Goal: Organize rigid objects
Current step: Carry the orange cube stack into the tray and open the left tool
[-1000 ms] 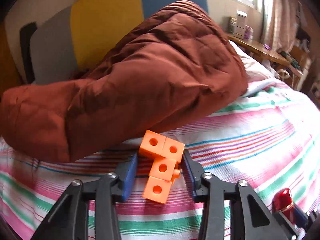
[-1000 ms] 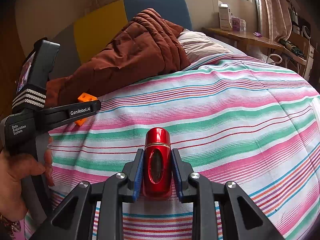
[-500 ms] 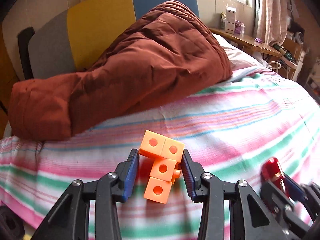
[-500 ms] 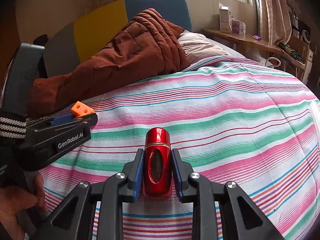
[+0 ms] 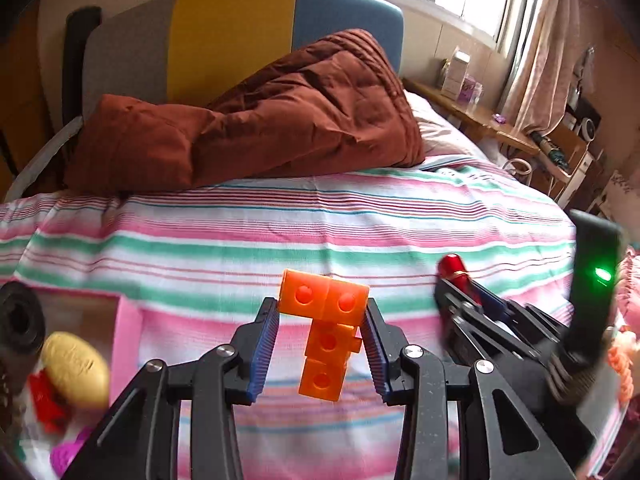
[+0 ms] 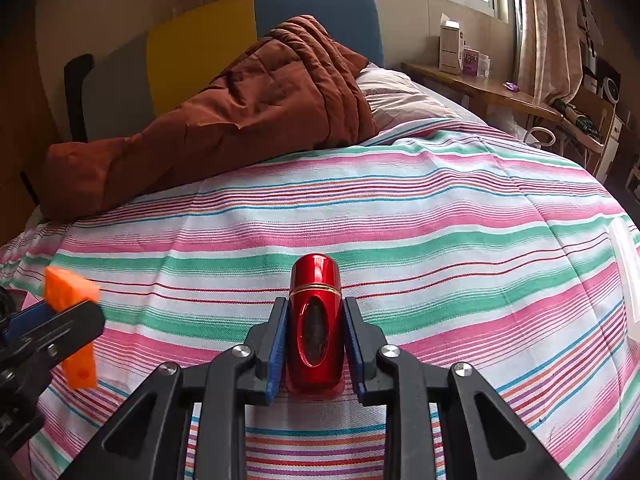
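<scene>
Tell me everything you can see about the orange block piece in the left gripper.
The orange block piece is four glossy plastic cubes snapped into a T: two side by side on top, two in a line below. Each visible face has a round dimple, and a small peg sticks out of the third cube's side. The left gripper clamps it, blue ridged pads pressing on the top pair, and holds it above the striped bedspread, touching nothing else. In the right wrist view it shows blurred at the left edge.

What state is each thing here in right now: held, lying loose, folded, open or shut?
Left gripper: shut on the orange block piece.
Orange block piece: held above the bedspread.
Right gripper: shut on the red tube.
Red tube: gripped, cap pointing away.
Brown quilt: bunched up at the headboard.
Striped bedspread: spread flat.
</scene>
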Motion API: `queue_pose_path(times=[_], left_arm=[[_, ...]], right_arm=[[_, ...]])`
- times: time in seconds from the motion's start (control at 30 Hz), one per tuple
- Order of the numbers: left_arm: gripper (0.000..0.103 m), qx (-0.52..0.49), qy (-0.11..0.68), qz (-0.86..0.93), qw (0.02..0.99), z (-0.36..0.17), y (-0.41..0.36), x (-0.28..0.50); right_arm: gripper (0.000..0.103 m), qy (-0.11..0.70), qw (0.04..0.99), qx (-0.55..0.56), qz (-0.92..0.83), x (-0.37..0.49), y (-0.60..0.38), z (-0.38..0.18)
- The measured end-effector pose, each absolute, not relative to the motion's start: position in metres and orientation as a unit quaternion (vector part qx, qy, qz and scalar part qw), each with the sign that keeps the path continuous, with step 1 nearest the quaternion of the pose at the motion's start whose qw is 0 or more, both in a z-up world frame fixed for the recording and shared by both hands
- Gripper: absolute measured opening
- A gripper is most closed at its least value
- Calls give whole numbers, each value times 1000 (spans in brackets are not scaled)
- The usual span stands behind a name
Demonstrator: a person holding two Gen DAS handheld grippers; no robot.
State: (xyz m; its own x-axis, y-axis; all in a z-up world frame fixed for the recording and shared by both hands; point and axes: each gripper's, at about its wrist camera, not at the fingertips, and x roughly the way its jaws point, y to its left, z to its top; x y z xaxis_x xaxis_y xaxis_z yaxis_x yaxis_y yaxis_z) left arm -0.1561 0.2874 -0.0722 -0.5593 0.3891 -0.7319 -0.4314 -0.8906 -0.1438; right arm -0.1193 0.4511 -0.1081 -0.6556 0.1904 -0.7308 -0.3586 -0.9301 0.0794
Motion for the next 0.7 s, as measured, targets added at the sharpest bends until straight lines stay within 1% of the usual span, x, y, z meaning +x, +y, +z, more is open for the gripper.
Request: queue_pose_path(times=[0.33,0.5,0.7], left_arm=[[42,-395,0,877,274,-43,244,-87],[42,-391,-23,873,289,-33,220,-64],[42,-387,-31,872,300,-24,189,-42]], right_arm=[[26,102,161,-383,904,-116,449,-105],[26,99,162,-375,907,-106,444,-100],[26,85,156,-374,910,-96,435,-93]])
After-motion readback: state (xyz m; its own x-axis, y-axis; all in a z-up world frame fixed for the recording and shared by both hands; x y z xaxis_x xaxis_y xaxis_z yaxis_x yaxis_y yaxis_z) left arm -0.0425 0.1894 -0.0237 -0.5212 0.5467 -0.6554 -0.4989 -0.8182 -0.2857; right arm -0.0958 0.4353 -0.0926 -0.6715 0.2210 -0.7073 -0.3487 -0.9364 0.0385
